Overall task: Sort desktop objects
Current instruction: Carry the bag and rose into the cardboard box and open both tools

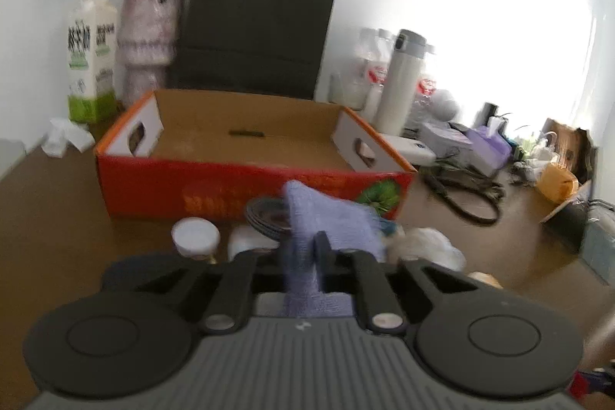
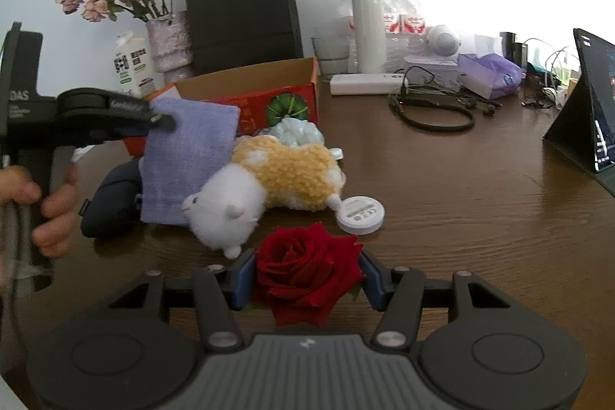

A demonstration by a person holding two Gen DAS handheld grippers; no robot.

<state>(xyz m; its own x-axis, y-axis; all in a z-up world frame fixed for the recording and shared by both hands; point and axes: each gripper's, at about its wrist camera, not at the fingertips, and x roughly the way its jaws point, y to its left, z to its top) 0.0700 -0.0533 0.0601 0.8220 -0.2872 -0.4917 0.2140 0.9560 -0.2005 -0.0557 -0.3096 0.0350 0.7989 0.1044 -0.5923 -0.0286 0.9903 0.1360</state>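
My left fingers (image 1: 303, 252) pinching cloth (image 1: 326, 221), right fingers (image 2: 307, 279) around rose (image 2: 307, 271), box (image 1: 246, 141) beyond empty, brown counter (image 2: 461, 218) cluttered

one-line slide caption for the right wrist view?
Right hand-held gripper closed around a red rose; left hand-held gripper lifts a lavender cloth beside a plush sheep.

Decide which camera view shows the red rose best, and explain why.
The right wrist view: the red rose sits whole and sharp between the right gripper's fingers. The left wrist view shows none of it.
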